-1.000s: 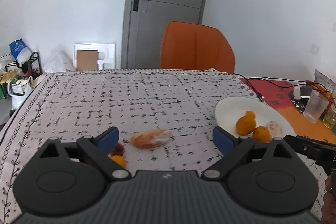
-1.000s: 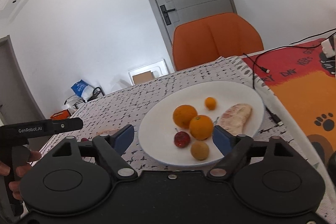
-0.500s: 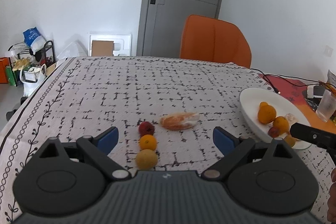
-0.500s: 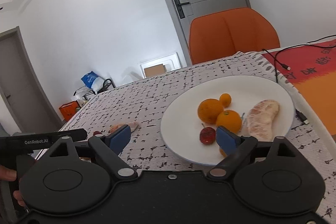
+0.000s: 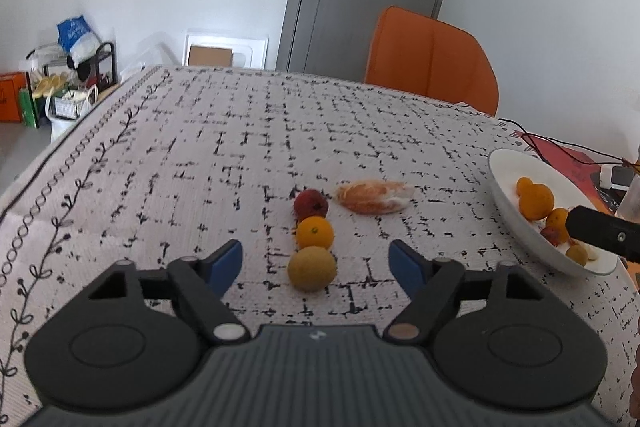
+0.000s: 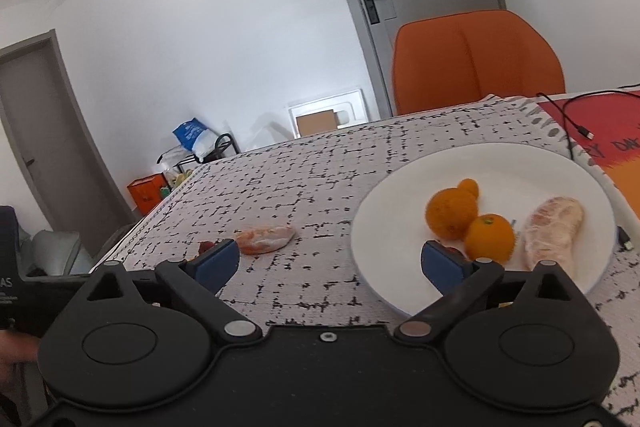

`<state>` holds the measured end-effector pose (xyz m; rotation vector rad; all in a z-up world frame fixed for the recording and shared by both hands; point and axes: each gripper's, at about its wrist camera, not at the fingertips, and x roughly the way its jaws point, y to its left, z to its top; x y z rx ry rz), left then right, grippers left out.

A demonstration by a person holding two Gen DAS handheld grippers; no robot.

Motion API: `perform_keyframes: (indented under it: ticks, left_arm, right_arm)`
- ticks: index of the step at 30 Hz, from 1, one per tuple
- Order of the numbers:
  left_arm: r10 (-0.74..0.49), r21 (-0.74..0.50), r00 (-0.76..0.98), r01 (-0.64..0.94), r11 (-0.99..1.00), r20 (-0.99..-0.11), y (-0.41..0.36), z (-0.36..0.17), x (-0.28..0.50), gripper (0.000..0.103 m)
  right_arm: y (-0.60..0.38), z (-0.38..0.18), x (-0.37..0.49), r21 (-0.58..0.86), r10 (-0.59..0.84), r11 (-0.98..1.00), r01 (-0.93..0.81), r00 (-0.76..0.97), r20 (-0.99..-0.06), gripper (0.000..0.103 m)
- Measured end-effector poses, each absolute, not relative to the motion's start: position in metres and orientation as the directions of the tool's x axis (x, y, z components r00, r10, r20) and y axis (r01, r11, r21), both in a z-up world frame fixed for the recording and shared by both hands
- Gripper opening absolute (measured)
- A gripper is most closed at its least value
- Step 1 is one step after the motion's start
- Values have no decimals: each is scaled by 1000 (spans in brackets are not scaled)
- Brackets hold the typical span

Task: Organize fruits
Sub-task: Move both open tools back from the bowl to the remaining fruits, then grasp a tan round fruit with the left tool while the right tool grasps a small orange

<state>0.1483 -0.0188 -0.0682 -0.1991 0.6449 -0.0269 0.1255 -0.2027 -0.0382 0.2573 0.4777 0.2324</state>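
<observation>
The left gripper [image 5: 316, 263] hangs with its jaws spread wide and nothing between them. Straight ahead of it lie a yellow fruit [image 5: 312, 268], a small orange [image 5: 315, 232] and a red fruit [image 5: 311, 203] in a row, with a peeled citrus piece [image 5: 374, 195] ahead and to their right. The likely step is taking the yellow fruit: lower squarely so both pads straddle its widest part, without nudging the orange touching it. The right gripper [image 6: 336, 265] is likewise open and empty, the white plate [image 6: 400, 211] of fruit ahead to its right.

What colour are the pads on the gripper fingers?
Blue pads on black fingers, clearest in the left wrist view.
</observation>
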Motion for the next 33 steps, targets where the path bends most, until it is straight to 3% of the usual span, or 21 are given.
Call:
perform_keyframes:
  ticks: [6,10,24,33]
  left_arm:
    - [-89,-218,792,-58,974,-604,-11,-76,154,54]
    - [-108,-237,789,-48,970,-604,-7,-75,155,26]
    - [-45,-239,809,-120,964,-586,31,-67,141,26]
    - [-11,-246,816,-162,956,-578,52,-65,134,26]
  right_arm:
    - [-186,-36,134,281,304,940,-193,850,-431,99]
    - [-173,-36,141,274,326,936,-221,835,-444,99]
    - [-127,-44,162,248,398,917,-312,770,-499,97]
    - [-102,-47,175,238,426,905,-353,733,-531,79]
